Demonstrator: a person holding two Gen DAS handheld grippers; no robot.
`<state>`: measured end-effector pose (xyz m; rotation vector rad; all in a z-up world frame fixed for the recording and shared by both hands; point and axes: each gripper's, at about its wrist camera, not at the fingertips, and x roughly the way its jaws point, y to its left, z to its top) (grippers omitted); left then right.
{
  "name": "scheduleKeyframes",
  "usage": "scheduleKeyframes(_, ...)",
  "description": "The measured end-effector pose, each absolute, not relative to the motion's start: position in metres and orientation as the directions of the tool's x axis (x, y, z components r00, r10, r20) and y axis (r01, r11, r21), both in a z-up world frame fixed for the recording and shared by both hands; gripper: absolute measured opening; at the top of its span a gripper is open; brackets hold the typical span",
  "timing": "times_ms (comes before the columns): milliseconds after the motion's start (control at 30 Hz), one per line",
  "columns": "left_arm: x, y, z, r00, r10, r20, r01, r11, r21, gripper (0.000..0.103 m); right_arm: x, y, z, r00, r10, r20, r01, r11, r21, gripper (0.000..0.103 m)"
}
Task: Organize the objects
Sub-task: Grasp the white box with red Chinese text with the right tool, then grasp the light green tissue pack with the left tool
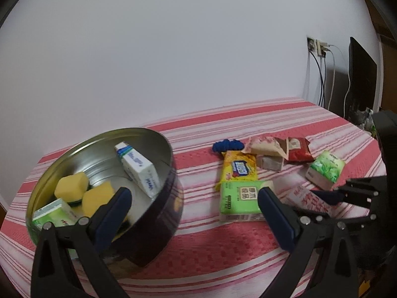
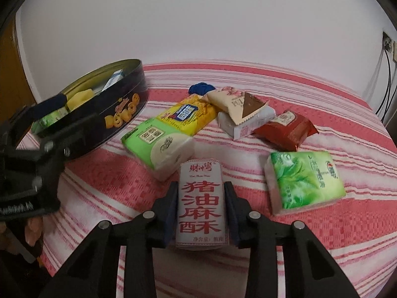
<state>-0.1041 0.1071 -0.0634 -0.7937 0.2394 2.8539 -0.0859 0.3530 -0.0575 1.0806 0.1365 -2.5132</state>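
Gripping a white, red-lettered packet (image 2: 200,204), the right tool (image 2: 201,207).

The tin (image 2: 104,104) is the landmark. Between it and the packets to its right runs a bare strip of striped cloth (image 1: 198,243) — open in the left wrist view down to the near edge. Right of the tin the packets crowd together: yellow pack (image 2: 188,114) touching green pack (image 2: 158,144), a white wrapper (image 2: 238,114) and red pouch (image 2: 285,129) behind, leaving no gap among them. A tissue pack (image 2: 302,181) lies apart, far right of the tin, with bare cloth around it. The left gripper (image 1: 193,193) hangs over the tin's near rim, its left finger above the sponges (image 1: 84,193) — blocking that side. Inside the tin, room remains at the back wall.
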Motion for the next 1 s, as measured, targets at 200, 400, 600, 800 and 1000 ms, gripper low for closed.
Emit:
scheduleKeyframes(200,-0.108,0.117,-0.066,-0.83,0.136,-0.541,-0.235,-0.965,0.117,0.103,-0.098,0.356,-0.054,-0.627,-0.326,-0.708,0.384,-0.92,0.084,0.038)
scheduleKeyframes(400,-0.112,0.121,-0.067,-0.821,0.148,-0.551,-0.248,-0.962,0.111,0.102,-0.1,0.359,-0.05,-0.634,-0.347,-0.691,0.395,-0.914,0.097,0.038)
scheduleKeyframes(600,-0.112,0.123,-0.068,-0.822,0.144,-0.552,-0.249,-0.961,0.12,0.102,-0.105,0.363,-0.041,-0.664,-0.346,-0.663,0.378,-0.92,0.102,0.038)
scheduleKeyframes(800,-0.112,0.132,-0.067,-0.819,0.156,-0.553,-0.269,-0.954,0.129,0.102,-0.113,0.367,-0.037,-0.712,-0.304,-0.633,0.331,-0.94,0.08,0.038)
scheduleKeyframes(1000,-0.112,0.144,-0.067,-0.793,0.216,-0.57,-0.335,-0.936,0.111,0.102,-0.11,0.382,-0.029,-0.772,-0.279,-0.571,0.279,-0.956,0.089,0.038)
